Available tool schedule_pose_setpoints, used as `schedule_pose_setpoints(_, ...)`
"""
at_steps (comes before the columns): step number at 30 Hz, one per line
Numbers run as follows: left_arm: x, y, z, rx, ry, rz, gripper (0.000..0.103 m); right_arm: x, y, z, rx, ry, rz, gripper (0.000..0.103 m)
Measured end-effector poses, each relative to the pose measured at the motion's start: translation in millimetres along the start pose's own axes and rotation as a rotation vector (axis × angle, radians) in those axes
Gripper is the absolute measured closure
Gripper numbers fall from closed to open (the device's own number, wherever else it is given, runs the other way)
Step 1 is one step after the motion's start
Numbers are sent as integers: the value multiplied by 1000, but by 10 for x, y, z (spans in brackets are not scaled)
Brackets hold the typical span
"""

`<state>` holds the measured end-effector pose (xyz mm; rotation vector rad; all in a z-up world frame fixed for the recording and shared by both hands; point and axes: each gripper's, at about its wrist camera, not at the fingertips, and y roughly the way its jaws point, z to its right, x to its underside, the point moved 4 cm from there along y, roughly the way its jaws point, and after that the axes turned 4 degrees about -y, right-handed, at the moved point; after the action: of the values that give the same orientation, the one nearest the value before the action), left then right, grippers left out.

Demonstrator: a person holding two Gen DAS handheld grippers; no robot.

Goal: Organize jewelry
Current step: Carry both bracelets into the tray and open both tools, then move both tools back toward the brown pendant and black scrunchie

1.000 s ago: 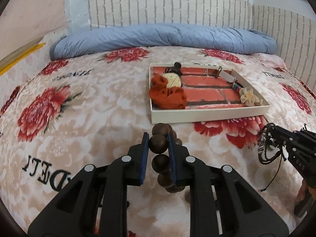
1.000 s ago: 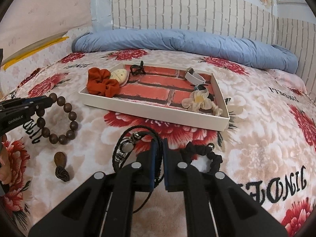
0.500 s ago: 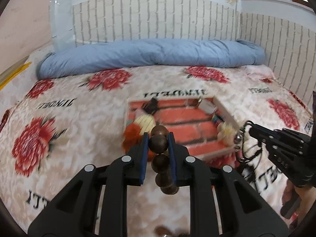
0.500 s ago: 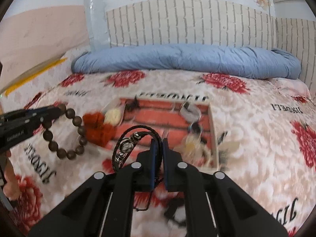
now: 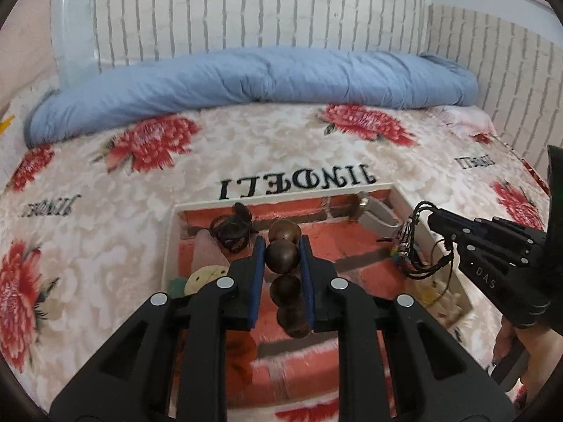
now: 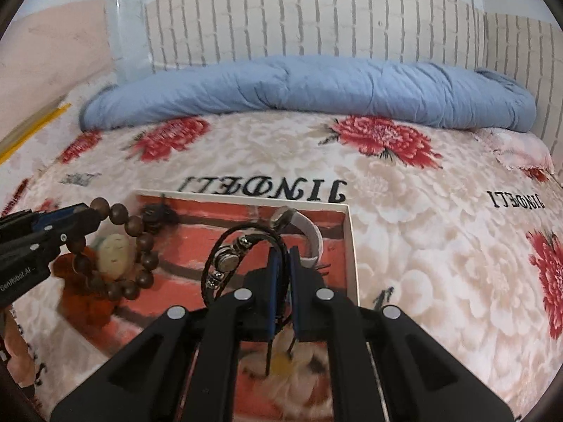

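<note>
My left gripper (image 5: 281, 249) is shut on a brown wooden bead bracelet (image 5: 283, 258), which hangs over the white tray (image 5: 169, 246) with its brick-pattern floor. From the right wrist view the same bead bracelet (image 6: 135, 242) dangles from the left gripper (image 6: 84, 216) above the tray's left half. My right gripper (image 6: 283, 256) is shut on a black cord bracelet (image 6: 228, 256) with metal beads, held over the tray (image 6: 352, 246). In the left wrist view that cord bracelet (image 5: 410, 246) hangs from the right gripper (image 5: 431, 216) over the tray's right side.
In the tray lie a white band (image 6: 311, 235), a black hair tie (image 5: 230, 230), a cream smiling-face piece (image 6: 112, 253), an orange scrunchie (image 6: 84, 299) and a cream flower (image 6: 292, 362). A rolled blue quilt (image 5: 253, 81) lies across the floral blanket's far end. A hand (image 5: 510, 344) grips the right tool.
Both grippers have moved forward from the blanket in front of the tray to above it, each carrying its bracelet. The tray now lies directly beneath the fingers.
</note>
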<state>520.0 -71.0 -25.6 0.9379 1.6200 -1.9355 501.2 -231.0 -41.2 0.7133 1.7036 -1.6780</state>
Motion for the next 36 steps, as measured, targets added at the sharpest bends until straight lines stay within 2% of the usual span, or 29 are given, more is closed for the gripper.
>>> schedule_pose_setpoints(7, 115, 600, -294, -128, 21, -83, 85, 32, 516, -67, 42, -40, -109, 96)
schedule_pose_setpoints(13, 135, 715, -416, -141, 12, -96, 84, 121, 746, -49, 56, -43, -184, 96)
schedule_pose_setpoints(17, 162, 734, -418, -140, 8, -100, 81, 193, 798, -68, 48, -50, -197, 94)
schedule_pose_setpoints(19, 161, 696, -413, -143, 7, -94, 77, 197, 782, -70, 44, -50, -190, 94)
schedule_pose_setpoints(21, 151, 631, -413, -154, 5, -83, 57, 191, 720, -38, 30, -24, -181, 93)
schedule_pose_setpoints(22, 146, 606, -416, -155, 4, -78, 54, 184, 687, -26, 19, -14, -179, 92)
schedule_pose_setpoints(24, 126, 515, -400, -140, -2, -63, 46, 170, 599, -3, 5, -6, -168, 84)
schedule_pose_setpoints(26, 116, 404, -373, -132, -6, -50, 41, 147, 465, 24, -10, 3, -137, 57)
schedule_pose_setpoints(30, 141, 135, -306, -142, 3, -7, 20, 163, 149, 103, -32, 23, -97, 53)
schedule_pose_setpoints(32, 194, -60, -302, -149, 1, 15, 13, 226, -34, 142, -25, 23, -80, 42)
schedule_pose_setpoints(36, 364, -418, -335, -155, -10, 39, 5, 482, -416, 245, -15, 42, -47, 32)
